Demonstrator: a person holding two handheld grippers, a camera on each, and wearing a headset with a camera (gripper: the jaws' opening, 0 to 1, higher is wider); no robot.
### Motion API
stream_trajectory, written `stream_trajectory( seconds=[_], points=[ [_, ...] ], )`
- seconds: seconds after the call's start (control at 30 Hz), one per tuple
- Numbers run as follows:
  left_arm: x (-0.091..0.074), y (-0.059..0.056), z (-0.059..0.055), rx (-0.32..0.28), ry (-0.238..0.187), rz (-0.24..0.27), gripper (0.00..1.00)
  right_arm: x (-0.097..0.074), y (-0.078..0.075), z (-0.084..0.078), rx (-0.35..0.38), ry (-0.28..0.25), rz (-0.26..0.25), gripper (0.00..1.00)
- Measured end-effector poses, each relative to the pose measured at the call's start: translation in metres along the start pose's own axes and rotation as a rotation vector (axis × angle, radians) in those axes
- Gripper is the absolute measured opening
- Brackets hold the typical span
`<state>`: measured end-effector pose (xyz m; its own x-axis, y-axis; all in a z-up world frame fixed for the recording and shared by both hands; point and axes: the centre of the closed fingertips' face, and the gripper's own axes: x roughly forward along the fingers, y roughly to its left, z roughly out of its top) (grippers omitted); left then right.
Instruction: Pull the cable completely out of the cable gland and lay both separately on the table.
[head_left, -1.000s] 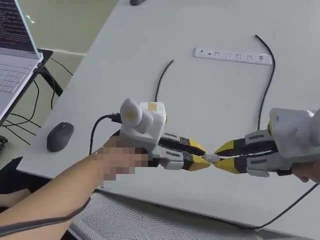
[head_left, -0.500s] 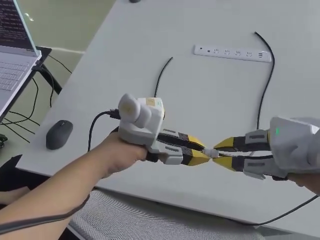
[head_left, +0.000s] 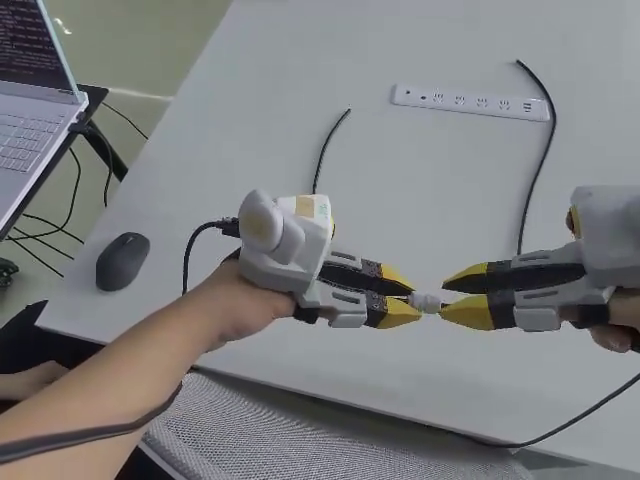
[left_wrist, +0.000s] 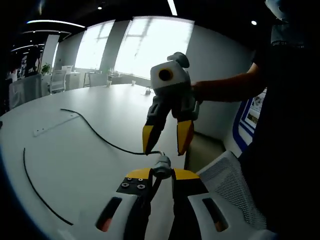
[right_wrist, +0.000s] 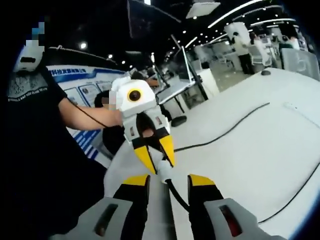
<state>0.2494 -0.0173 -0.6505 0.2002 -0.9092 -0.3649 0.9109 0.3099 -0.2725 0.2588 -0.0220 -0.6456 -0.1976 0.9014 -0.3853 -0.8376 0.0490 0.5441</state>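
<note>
The small white cable gland (head_left: 428, 299) hangs in the air above the table's near edge, between the two grippers. My left gripper (head_left: 412, 305) is shut on it, and its tips pinch the gland (left_wrist: 161, 167) in the left gripper view. A thin black cable (right_wrist: 176, 194) leaves the gland (right_wrist: 164, 170) and runs back between the jaws of my right gripper (right_wrist: 167, 181). Those jaws stand apart, much wider than the cable. The right gripper (head_left: 445, 298) faces the left one tip to tip.
The white table (head_left: 300, 80) carries a power strip (head_left: 470, 103) with a black cord (head_left: 538, 160) at the far right. A loose black cable (head_left: 325, 155) lies mid-table. A mouse (head_left: 122, 262) sits at the left edge, a laptop (head_left: 30, 100) beyond it, and a mesh chair (head_left: 250, 430) below.
My right gripper has drawn back a little to the right, so more of the gland shows between the tips. The left gripper keeps its hold.
</note>
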Motion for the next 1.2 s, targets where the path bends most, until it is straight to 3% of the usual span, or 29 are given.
stream_trajectory(
  seconds=[0.03, 0.13, 0.17, 0.3, 0.4, 0.7, 0.83, 0.97, 1.13, 1.2],
  points=[
    [0.000, 0.000, 0.000, 0.001, 0.001, -0.001, 0.15, 0.000, -0.003, 0.000, -0.013, 0.001, 0.001, 0.23],
    [0.001, -0.002, 0.000, 0.010, 0.003, -0.002, 0.15, 0.003, 0.004, 0.001, 0.054, 0.006, 0.067, 0.11],
    [0.001, -0.002, 0.000, 0.008, 0.003, -0.002, 0.15, 0.005, 0.007, 0.000, 0.074, 0.018, 0.092, 0.11],
    [-0.001, -0.002, 0.002, -0.018, 0.002, 0.011, 0.15, 0.011, 0.009, -0.007, 0.063, 0.064, 0.109, 0.13],
    [-0.002, -0.003, 0.004, 0.007, 0.000, 0.015, 0.15, 0.013, 0.012, -0.005, 0.083, 0.043, 0.129, 0.12],
    [-0.001, -0.007, -0.001, 0.043, 0.025, 0.004, 0.15, 0.014, 0.020, -0.011, 0.088, 0.051, 0.161, 0.08],
    [0.000, -0.005, 0.000, 0.020, 0.022, 0.008, 0.15, 0.013, 0.018, -0.009, -0.041, 0.053, 0.123, 0.08],
    [-0.002, -0.004, 0.003, -0.004, 0.009, 0.003, 0.15, 0.011, 0.021, -0.006, -0.194, 0.062, 0.052, 0.07],
    [-0.004, -0.002, 0.005, -0.049, -0.002, -0.001, 0.15, 0.011, 0.020, -0.004, -0.344, 0.079, -0.063, 0.07],
    [-0.004, -0.002, 0.004, -0.059, -0.002, 0.000, 0.15, 0.011, 0.020, -0.004, -0.439, 0.095, -0.106, 0.07]
  ],
)
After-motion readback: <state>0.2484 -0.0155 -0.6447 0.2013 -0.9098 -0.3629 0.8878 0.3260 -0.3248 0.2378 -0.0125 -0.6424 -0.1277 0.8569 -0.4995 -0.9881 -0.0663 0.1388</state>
